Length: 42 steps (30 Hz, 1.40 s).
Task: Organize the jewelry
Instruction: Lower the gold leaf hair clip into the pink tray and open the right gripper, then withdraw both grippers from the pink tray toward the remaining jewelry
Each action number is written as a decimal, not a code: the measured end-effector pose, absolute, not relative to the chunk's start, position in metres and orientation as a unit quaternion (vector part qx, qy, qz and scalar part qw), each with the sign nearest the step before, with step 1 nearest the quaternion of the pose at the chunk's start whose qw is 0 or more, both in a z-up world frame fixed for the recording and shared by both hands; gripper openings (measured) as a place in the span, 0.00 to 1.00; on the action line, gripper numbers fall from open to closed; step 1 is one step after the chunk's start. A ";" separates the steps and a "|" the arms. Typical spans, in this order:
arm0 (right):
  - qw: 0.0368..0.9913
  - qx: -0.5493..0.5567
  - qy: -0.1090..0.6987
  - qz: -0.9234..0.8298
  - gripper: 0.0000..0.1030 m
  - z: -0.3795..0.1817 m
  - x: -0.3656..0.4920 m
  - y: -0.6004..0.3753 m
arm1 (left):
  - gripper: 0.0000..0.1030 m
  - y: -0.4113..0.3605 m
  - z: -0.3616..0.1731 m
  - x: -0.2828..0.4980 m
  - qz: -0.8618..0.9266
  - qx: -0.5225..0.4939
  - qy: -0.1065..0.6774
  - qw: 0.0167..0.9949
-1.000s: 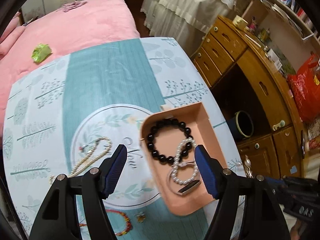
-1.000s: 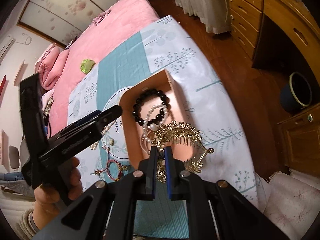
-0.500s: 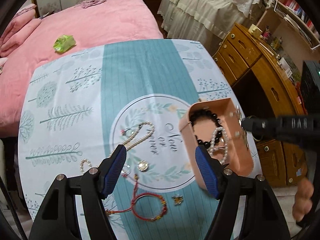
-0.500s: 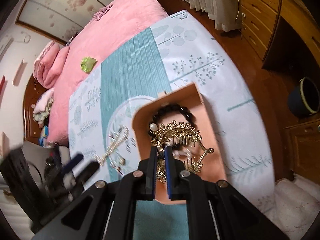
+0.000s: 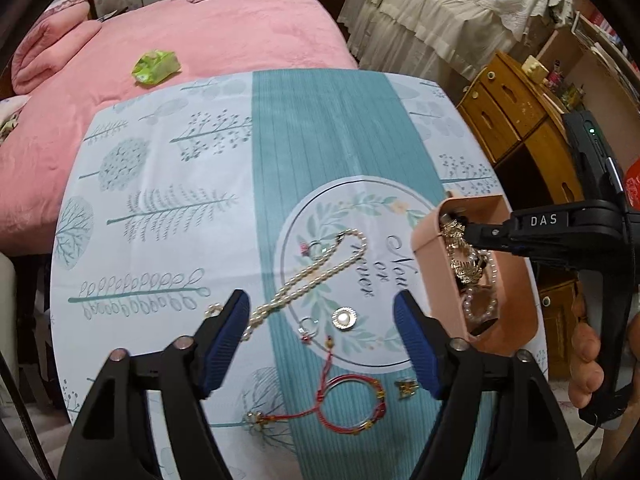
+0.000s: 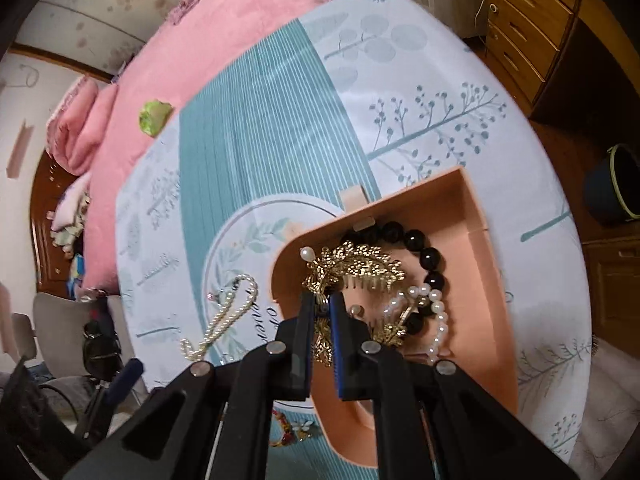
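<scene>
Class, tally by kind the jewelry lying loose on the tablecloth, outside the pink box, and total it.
Pearl necklace: 1
Red cord bracelet: 1
Rings: 2
Round pearl stud: 1
Small gold piece: 1
Total: 6

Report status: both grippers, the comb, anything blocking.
Right gripper shut on gold hair comb, inside pink box. Left gripper open over pearl necklace. Black bead bracelet beneath comb.
</scene>
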State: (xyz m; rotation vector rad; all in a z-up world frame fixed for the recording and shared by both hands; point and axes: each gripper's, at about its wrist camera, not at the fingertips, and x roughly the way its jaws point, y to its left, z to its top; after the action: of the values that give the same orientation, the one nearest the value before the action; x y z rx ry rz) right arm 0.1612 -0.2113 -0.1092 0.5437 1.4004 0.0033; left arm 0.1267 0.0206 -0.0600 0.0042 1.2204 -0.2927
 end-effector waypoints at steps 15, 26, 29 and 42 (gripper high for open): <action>0.764 0.198 0.614 0.023 0.08 -0.069 0.138 -0.196 | 0.79 0.046 -0.039 0.118 -0.114 -0.007 0.552 0.826; 0.790 0.132 0.589 0.102 0.08 -0.033 0.094 -0.160 | 0.79 0.067 -0.017 0.081 -0.095 -0.012 0.537 0.838; 0.794 0.106 0.585 0.127 0.08 -0.029 0.080 -0.150 | 0.79 0.070 -0.015 0.069 -0.094 -0.009 0.538 0.838; 0.773 0.046 0.604 0.188 0.08 -0.059 0.031 -0.131 | 0.79 0.066 -0.058 0.027 -0.124 -0.011 0.562 0.818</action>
State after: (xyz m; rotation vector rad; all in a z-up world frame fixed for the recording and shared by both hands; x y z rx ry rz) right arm 0.0305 -0.1312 -0.0594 0.0992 1.3078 0.4062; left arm 0.0266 0.0659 -0.0576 -0.0240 1.1973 -0.2633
